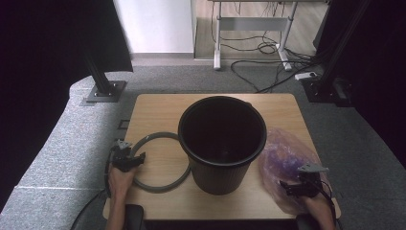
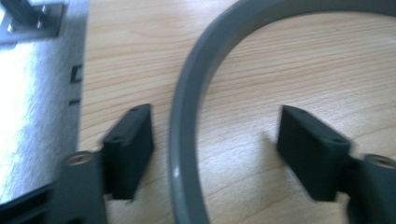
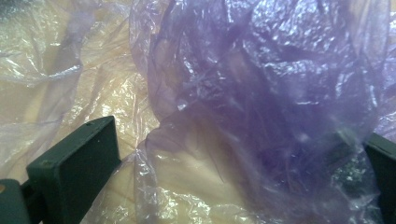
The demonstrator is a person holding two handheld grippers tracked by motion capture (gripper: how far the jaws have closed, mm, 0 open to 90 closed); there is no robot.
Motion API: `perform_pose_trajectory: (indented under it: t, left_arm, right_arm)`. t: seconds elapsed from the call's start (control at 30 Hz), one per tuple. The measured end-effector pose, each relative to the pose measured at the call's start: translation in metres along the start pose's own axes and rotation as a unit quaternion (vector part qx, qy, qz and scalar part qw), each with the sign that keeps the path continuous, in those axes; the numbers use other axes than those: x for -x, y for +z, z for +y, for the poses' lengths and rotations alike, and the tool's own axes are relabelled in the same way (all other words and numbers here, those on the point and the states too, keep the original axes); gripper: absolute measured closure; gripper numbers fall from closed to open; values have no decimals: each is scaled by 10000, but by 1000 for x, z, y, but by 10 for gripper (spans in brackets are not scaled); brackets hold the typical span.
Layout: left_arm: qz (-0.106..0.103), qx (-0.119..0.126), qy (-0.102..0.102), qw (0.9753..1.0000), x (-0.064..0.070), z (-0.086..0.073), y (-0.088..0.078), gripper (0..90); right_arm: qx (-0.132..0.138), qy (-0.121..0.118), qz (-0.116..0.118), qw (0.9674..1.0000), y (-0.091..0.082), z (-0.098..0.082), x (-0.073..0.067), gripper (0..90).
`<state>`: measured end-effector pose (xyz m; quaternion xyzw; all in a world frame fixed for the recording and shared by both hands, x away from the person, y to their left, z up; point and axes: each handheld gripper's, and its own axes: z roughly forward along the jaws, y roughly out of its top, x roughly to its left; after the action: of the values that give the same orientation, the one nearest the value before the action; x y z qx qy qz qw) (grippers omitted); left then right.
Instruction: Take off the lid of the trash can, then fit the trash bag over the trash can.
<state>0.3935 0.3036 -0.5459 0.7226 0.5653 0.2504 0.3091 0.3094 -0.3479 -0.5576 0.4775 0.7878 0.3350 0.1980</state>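
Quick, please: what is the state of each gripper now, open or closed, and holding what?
Left gripper: open, astride the grey ring, not gripping it.
Right gripper: open over the purple bag, holding nothing.

A black bin (image 1: 222,143) stands between the two grippers on the wooden table (image 1: 158,111). Beyond them lie grey carpet (image 1: 62,139) and tangled cables (image 1: 268,48).
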Motion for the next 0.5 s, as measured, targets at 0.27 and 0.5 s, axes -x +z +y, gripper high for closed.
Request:
perform_pose_trajectory:
  t: [0.27,0.5]
  left_arm:
    - [44,-89,-47,9999,4,0,1,138]
    - [55,-91,-49,9999,4,0,1,143]
  right_arm:
    - [-1,-2,1,10000,0,0,0,0]
    - [13,42,-11,10000,-1,1,0,5]
